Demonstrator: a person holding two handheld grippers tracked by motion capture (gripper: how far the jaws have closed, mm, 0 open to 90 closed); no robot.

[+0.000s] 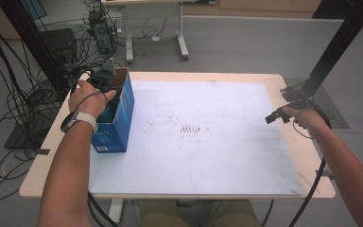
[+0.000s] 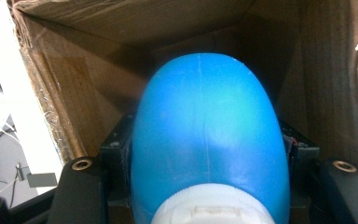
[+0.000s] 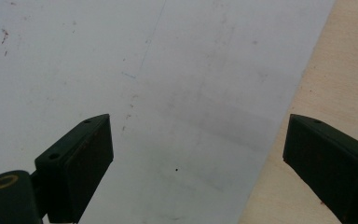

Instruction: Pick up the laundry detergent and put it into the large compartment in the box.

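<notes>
Your left gripper (image 2: 205, 186) pinches the smooth blue plastic bottle with the white cap (image 2: 205, 140) inside the open blue cardboard box (image 1: 118, 111) at the table's left edge; letting go remains. Your right gripper (image 3: 198, 163) hangs spread and empty at the right.

In my left gripper view the blue bottle (image 2: 205, 140) hides the box (image 2: 135, 28) floor, and its white cap (image 2: 214, 210) is cut off at the bottom edge (pads mostly hidden too).
</notes>
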